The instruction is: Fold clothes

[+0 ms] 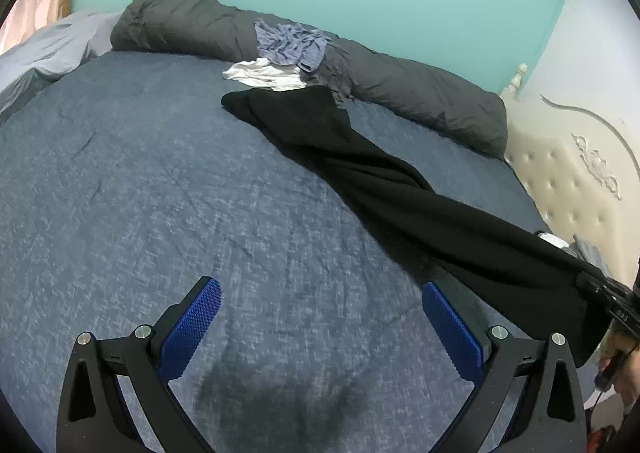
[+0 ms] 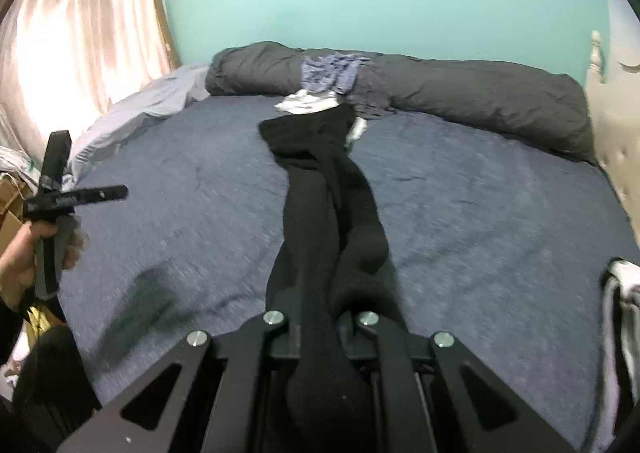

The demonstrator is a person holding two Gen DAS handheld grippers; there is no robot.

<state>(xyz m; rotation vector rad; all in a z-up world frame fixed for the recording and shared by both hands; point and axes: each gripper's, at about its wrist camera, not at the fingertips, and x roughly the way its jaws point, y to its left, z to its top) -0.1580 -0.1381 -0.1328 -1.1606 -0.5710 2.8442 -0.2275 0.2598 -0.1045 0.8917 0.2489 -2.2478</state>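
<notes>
A long black garment (image 1: 360, 169) lies stretched across the blue bed, twisted along its length. Its far end rests by a white cloth (image 1: 264, 75) and a crumpled blue-grey cloth (image 1: 290, 43). In the right wrist view the black garment (image 2: 320, 213) runs straight into my right gripper (image 2: 324, 327), which is shut on its near end. That gripper also appears at the right edge of the left wrist view as my right gripper (image 1: 596, 287), pulling the cloth taut. My left gripper (image 1: 320, 317) hovers open over bare bedding, left of the garment. A hand holds my left gripper (image 2: 86, 193) at the bed's left side.
A rolled dark grey duvet (image 1: 420, 93) lines the far edge below the turquoise wall. A pale grey sheet (image 1: 52, 49) lies bunched at far left. A cream tufted headboard (image 1: 568, 177) stands on the right. Another white and black cloth (image 2: 620, 293) lies at the right edge.
</notes>
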